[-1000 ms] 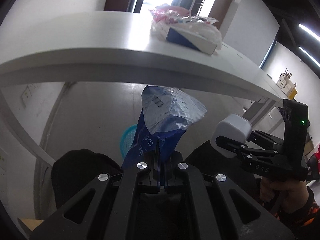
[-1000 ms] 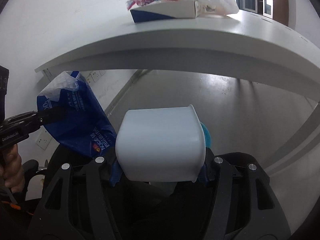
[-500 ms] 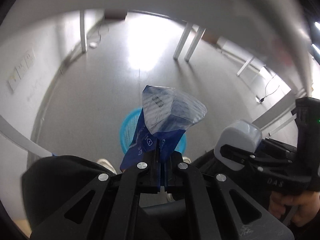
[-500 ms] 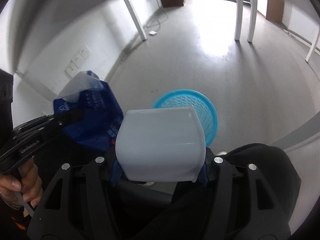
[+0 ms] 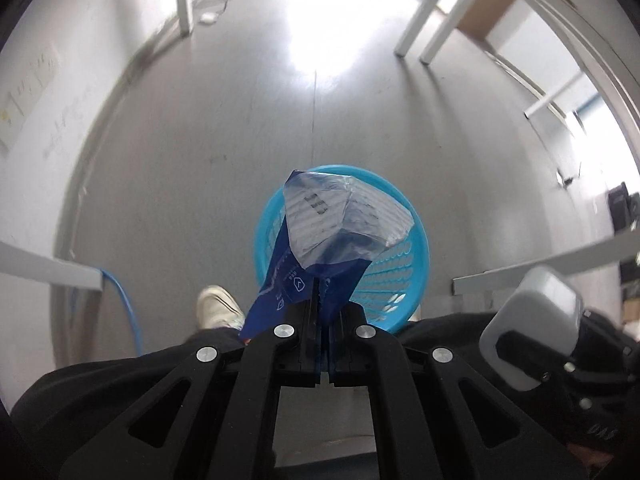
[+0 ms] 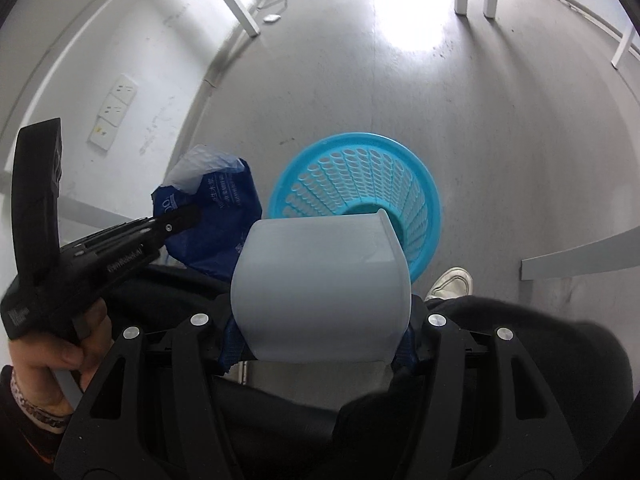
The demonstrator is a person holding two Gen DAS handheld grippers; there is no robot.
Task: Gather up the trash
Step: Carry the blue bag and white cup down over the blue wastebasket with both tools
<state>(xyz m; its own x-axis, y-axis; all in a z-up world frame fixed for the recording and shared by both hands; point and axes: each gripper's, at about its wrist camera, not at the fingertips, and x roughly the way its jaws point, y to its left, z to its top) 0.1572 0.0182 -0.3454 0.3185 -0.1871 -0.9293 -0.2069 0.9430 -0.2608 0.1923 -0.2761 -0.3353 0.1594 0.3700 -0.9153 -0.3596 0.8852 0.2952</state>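
Observation:
My left gripper [image 5: 323,300] is shut on a blue and clear plastic bag [image 5: 336,236] and holds it over the near rim of a blue mesh trash basket [image 5: 404,276] on the floor. My right gripper [image 6: 320,332] is shut on a white plastic cup [image 6: 320,288], held on its side above and just short of the same basket [image 6: 360,176]. In the right wrist view the left gripper [image 6: 180,220] with the bag [image 6: 224,216] is at the left of the basket. In the left wrist view the cup [image 5: 532,324] is at lower right.
The basket stands on a grey floor between the person's white shoes [image 5: 218,304] [image 6: 450,284]. White table legs [image 5: 416,8] stand further off, a wall with sockets [image 6: 114,112] is at left, and a blue cable [image 5: 124,300] runs down at left.
Both grippers have tilted down from the tabletop to the floor and moved over the blue basket, each still holding its item. The table is out of view now.

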